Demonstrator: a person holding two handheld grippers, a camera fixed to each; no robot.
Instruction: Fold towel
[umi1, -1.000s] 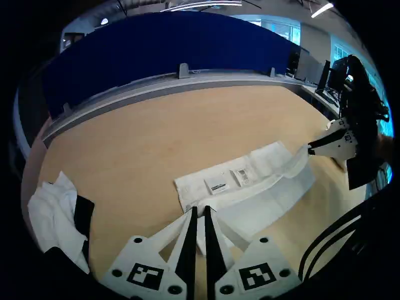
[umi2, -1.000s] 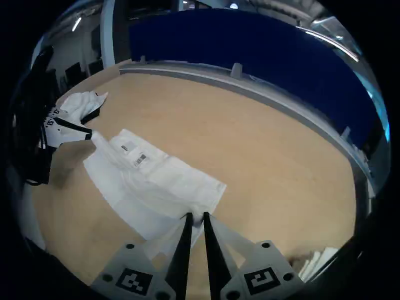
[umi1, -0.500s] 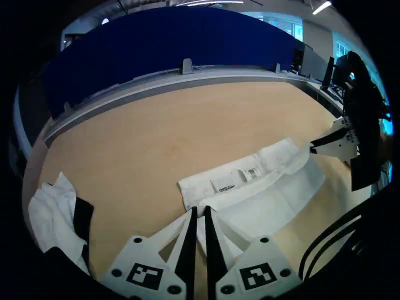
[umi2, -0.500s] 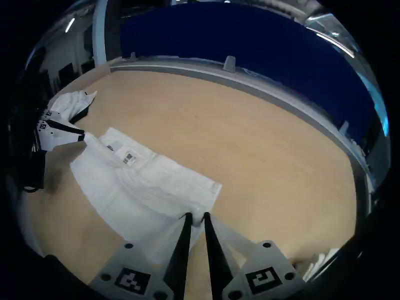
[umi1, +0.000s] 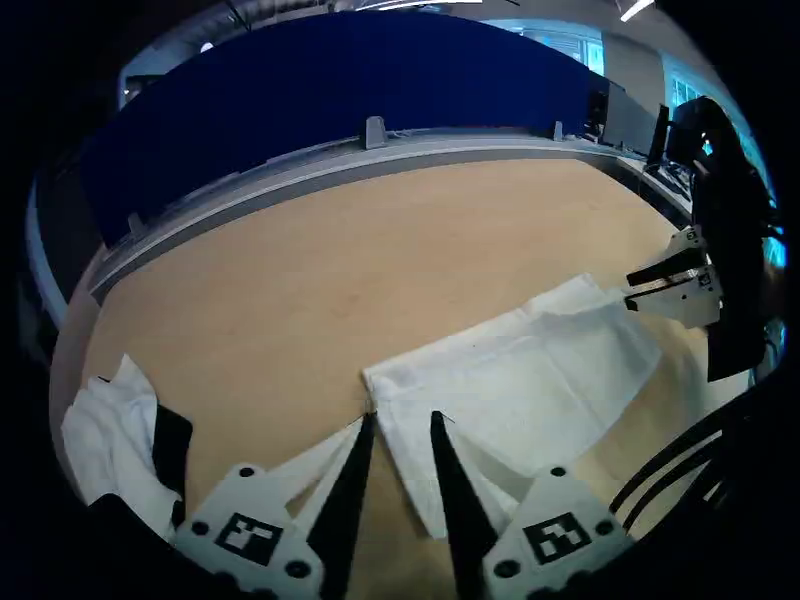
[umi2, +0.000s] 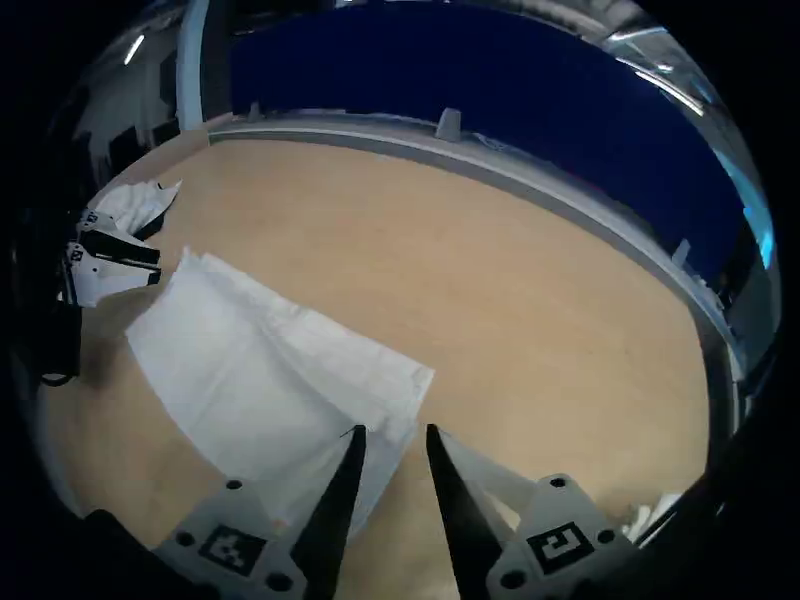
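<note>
The left gripper (umi1: 400, 428) is hovering with its jaws spread, a clear gap showing between the two dark fingers and nothing pinched in them. The white towel (umi1: 520, 365) is lying folded and flat on the wooden table (umi1: 300, 280). Its near corner is sitting just ahead of the left finger's tip, and its short edge is running back under the gap between the jaws. Whether either finger is brushing the cloth cannot be told. The right gripper (umi2: 393, 440) is likewise standing with its jaws spread and gripping nothing. In its own view the towel's opposite end is lying ahead of and below its tips, one corner just beyond the right finger and the edge passing beneath the gap. In the left gripper view, the right gripper is showing far off beyond the towel's other end, its fingers parted and pointing at that corner from just beside it. Well off to the left of the left jaws, a crumpled white cloth (umi1: 100, 450) is resting on the table. Far ahead of both pairs of jaws, a blue partition (umi1: 350, 90) is running along the table's back edge.
</note>
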